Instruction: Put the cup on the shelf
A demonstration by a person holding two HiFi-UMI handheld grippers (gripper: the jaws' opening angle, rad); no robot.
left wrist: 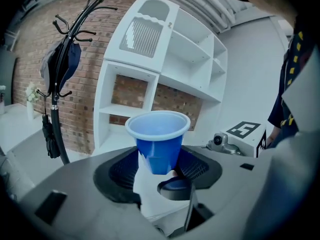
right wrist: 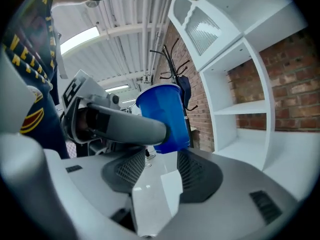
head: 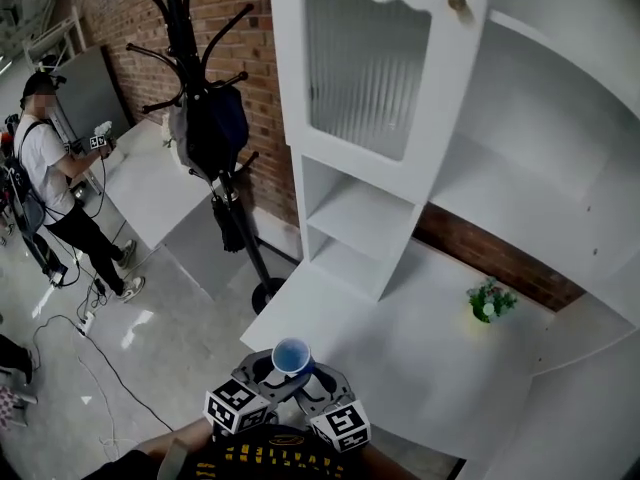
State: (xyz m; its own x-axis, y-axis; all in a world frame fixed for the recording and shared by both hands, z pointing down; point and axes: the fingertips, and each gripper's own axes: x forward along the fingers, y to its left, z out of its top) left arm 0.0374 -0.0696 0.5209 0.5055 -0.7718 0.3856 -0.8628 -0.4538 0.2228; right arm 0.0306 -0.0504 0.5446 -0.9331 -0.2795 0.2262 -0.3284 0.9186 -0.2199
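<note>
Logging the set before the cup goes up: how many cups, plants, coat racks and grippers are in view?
cup: 1
plant: 1
coat rack: 1
grippers: 2 (left gripper, right gripper)
Total: 5

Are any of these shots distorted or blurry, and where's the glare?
Both gripper views: fisheye, black corners, bending the white shelf unit; left gripper view: blue cup sharp; right gripper view: ceiling light glares top left; head view: evenly lit, no blur.
</note>
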